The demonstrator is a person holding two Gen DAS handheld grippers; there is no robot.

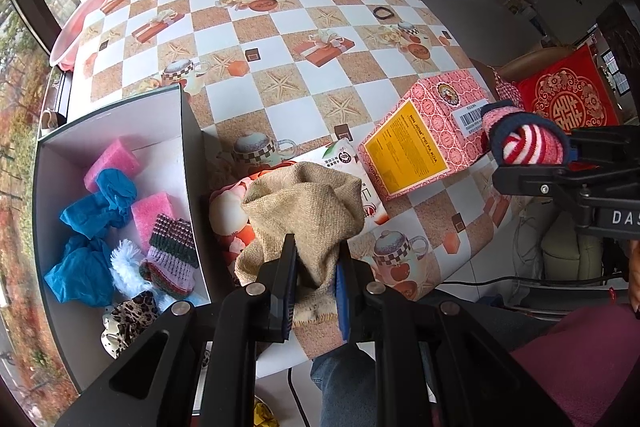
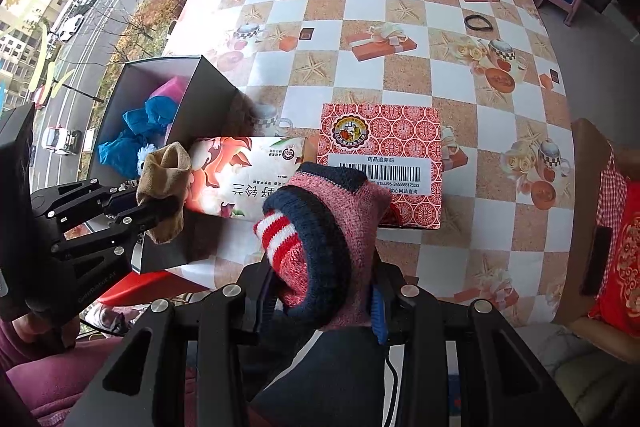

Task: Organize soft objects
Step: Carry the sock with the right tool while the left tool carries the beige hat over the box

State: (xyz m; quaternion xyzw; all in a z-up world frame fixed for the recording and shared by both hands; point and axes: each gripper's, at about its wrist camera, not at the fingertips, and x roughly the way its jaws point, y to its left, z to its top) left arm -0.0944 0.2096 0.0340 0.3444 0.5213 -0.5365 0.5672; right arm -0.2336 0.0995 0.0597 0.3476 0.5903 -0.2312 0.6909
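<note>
Left wrist view: I am clenching my left tongs (image 1: 316, 281) on a tan sock (image 1: 304, 207), holding it above the near edge of the surface (image 1: 320, 83), just right of the open box (image 1: 120, 131). That box is already holding pink sponges (image 1: 114, 157), blue crumpled cloths (image 1: 100, 203) and a knitted piece (image 1: 172, 259). In the right wrist view my right tongs (image 2: 322, 301) are gripping a pink knitted sock (image 2: 320, 227) with a navy cuff, lifted in front of the red patterned carton (image 2: 380, 135). A flowered tissue pack (image 2: 240, 179) is lying between carton and box. A black hair band (image 2: 478, 23) is resting farther back on the surface.
</note>
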